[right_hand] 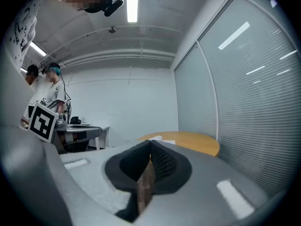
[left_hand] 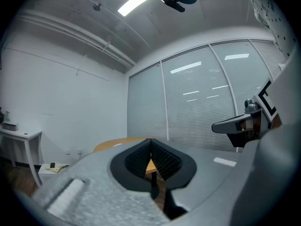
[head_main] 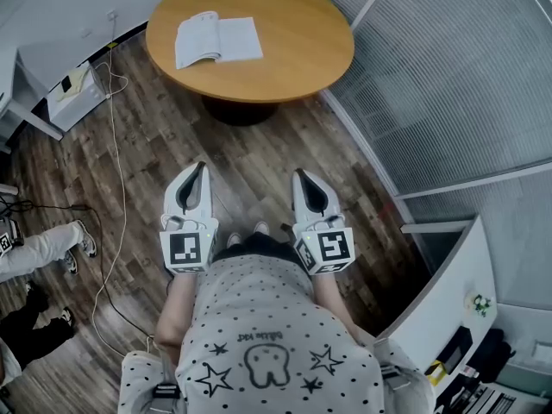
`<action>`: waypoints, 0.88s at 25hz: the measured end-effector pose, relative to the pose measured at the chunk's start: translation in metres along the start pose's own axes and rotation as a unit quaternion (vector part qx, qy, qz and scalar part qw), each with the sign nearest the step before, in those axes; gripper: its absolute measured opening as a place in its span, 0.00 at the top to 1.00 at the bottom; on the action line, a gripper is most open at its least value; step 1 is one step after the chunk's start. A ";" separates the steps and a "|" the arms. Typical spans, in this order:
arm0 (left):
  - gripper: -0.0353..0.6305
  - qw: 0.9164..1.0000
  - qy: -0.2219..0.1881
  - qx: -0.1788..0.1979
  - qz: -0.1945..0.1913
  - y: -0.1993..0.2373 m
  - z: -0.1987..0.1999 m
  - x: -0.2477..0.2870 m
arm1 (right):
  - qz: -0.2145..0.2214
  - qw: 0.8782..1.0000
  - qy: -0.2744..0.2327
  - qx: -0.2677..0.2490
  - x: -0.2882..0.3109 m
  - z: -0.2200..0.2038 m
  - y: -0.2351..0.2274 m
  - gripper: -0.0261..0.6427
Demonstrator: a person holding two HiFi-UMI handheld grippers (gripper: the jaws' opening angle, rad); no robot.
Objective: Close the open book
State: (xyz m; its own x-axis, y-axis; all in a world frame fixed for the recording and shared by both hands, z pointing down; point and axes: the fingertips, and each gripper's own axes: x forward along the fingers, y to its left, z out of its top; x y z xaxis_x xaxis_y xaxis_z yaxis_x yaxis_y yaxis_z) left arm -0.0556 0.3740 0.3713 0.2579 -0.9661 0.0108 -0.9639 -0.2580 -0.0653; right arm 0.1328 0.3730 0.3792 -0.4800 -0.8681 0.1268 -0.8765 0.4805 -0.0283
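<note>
Round wooden table [head_main: 285,50] ahead bearing open book [head_main: 217,40]; well short of it, left gripper [head_main: 202,166] and right gripper [head_main: 298,174] closed, empty, carried level, presumably for approach.

You can't read the print on the book [head_main: 217,40]; it is too small. At the left edge you see only a bystander's legs [head_main: 39,247], the rest cut off.

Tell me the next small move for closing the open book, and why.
Probably step forward toward the round table. The open book lies on it, well ahead of the left gripper and right gripper. Both are held near the body, jaws together and empty, too far to reach a page.
</note>
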 end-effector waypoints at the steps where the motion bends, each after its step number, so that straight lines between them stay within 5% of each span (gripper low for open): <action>1: 0.93 1.000 0.000 0.001 -0.001 0.001 -0.001 0.000 | -0.001 1.000 0.000 0.002 0.000 0.000 0.001 0.95; 12: 0.93 1.000 0.010 0.003 -0.018 -0.010 -0.009 -0.004 | -0.002 1.000 -0.010 0.023 -0.011 0.002 0.007 0.95; 22: 0.93 1.000 0.012 -0.007 0.001 0.010 -0.008 0.043 | 0.005 0.999 -0.011 0.044 0.039 0.008 -0.025 0.95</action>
State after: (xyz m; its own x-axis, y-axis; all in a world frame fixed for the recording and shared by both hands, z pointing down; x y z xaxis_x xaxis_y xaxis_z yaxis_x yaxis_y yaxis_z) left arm -0.0544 0.3303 0.3788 0.2549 -0.9663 0.0356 -0.9651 -0.2565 -0.0520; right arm 0.1361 0.3259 0.3765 -0.4883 -0.8665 0.1036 -0.8711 0.4770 -0.1165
